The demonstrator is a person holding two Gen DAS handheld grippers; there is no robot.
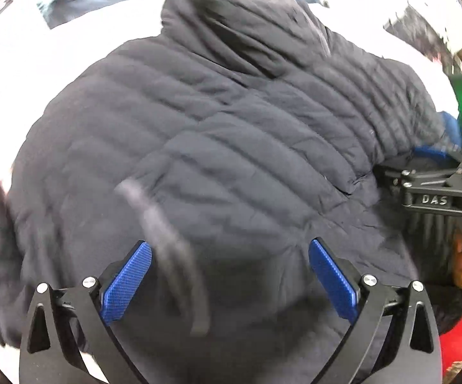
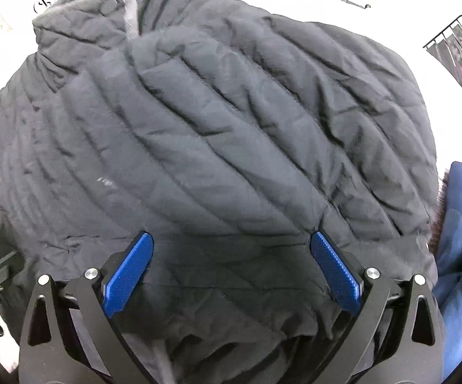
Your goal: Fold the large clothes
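Looking down at the big dark puffy jacket (image 2: 218, 134), I see it spread on the white table (image 1: 23, 73). It looks soft, squishy and light, with stitched rows like little pillows. My left gripper (image 1: 229, 280) and right gripper (image 2: 231, 275) are both wide apart, holding nothing. I think the thin bottom edge (image 2: 231, 329) is best to pinch, since the puffy parts may slip.
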